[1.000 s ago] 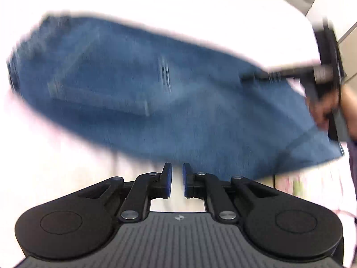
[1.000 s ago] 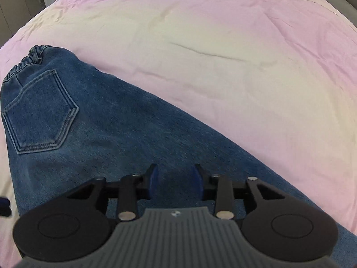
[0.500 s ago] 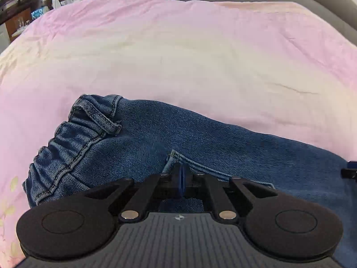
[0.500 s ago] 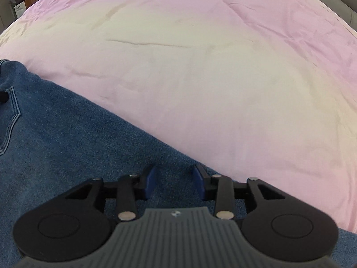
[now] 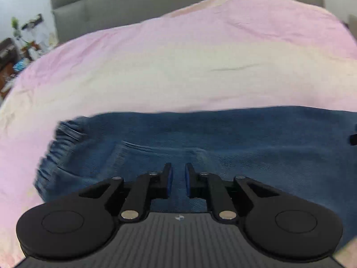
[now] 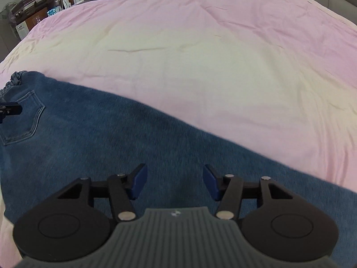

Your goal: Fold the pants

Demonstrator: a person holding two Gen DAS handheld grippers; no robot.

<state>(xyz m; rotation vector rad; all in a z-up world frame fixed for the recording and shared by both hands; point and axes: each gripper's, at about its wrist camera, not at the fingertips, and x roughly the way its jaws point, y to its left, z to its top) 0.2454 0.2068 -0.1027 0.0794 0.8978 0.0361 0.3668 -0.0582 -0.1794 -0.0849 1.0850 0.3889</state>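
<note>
I see the jeans (image 6: pixel 93 147) flat across the pink bedsheet (image 6: pixel 200 55), pocket up, waistband at left. Left gripper (image 5: pixel 178 179) opening, narrow gap, nothing pinched. Right gripper (image 6: pixel 175 182) opening wider than half a second ago, empty.

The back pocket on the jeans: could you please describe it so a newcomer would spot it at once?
Start at the pink bedspread and find the blue jeans lying across its near side. Follow them left to the gathered elastic waistband; just below it sits the back pocket, the only patch outlined in pale stitching, tapering to a point.
</note>
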